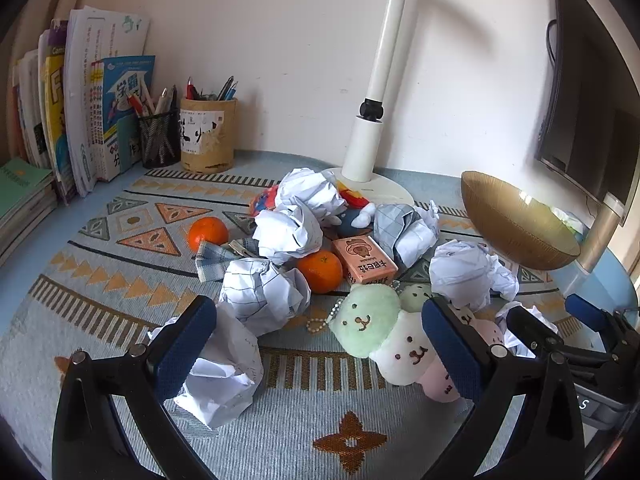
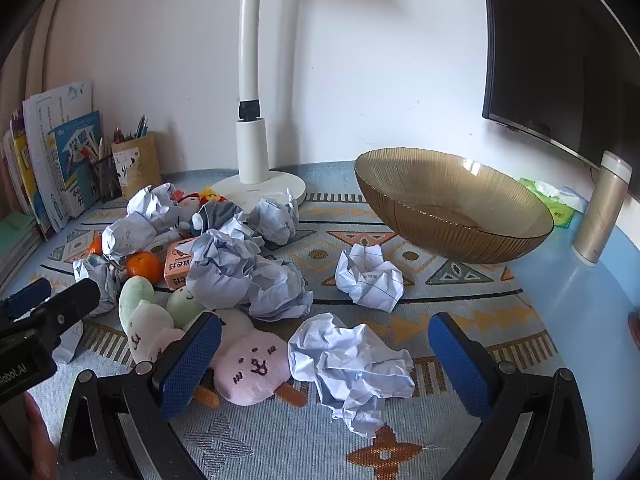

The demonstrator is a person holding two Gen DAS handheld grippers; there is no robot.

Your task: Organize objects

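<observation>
A pile of crumpled paper balls, two oranges [image 1: 320,271], a pink box [image 1: 364,259] and plush toys [image 1: 372,324] lies on the patterned mat. My left gripper [image 1: 320,354] is open, low over the mat; a paper ball [image 1: 224,368] lies by its left finger and the plush bears by its right finger. My right gripper [image 2: 324,364] is open around a crumpled paper ball [image 2: 352,364], with the pink plush [image 2: 252,368] by its left finger. An amber glass bowl [image 2: 452,204] stands empty at the back right.
A white lamp base and pole [image 1: 368,152] stand behind the pile. Pen holders [image 1: 206,136] and books [image 1: 92,100] line the back left. A monitor [image 2: 560,52], a gold cylinder [image 2: 600,208] and a tissue pack [image 2: 556,200] are at the right.
</observation>
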